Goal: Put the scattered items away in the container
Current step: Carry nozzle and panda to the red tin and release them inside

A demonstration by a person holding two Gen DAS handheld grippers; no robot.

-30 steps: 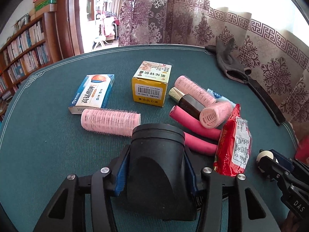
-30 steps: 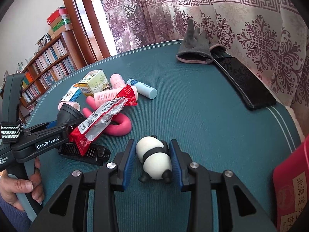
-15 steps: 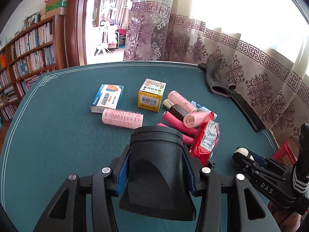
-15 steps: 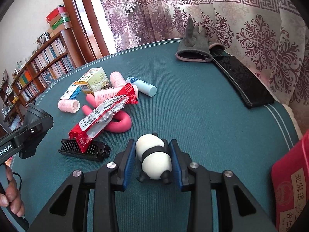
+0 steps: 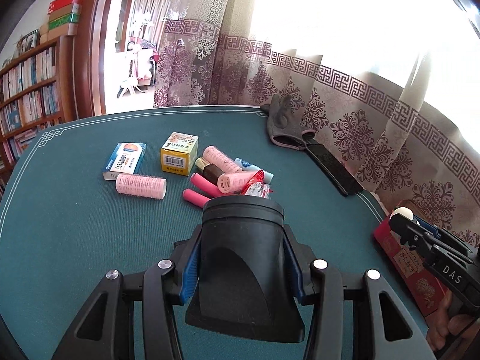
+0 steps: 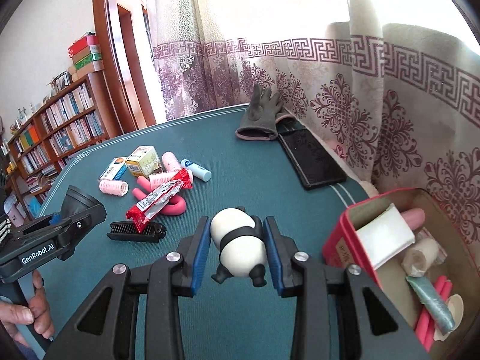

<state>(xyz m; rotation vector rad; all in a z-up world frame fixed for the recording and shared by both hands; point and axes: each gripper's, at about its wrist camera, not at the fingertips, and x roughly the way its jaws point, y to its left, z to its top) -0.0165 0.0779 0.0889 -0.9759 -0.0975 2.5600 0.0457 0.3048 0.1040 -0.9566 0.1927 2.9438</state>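
We are holding two items clear of the green felt surface. The left tool is clamped on a black plastic funnel-shaped nozzle, flared and smooth-walled. The right tool is clamped on a panda figurine, a glossy, rounded egg shape, pinched across its belly between the blue pads. The red container, an open rectangular box already holding several items, is sitting just to the right of the panda figurine.

Risks from here, in our judgement:
- The figurine's smooth, curved body is offering little flat contact; a quick tilt could let it rotate or squirt out of the pads.
- The container is part full, so a careless release could bounce the figurine off the contents or the rim.
- The nozzle's tapered wall could slide forward out of the grip.

Still scattered on the surface: bristly pink hair rollers, cardboard medicine boxes, a crinkly red snack packet, a black folding comb.
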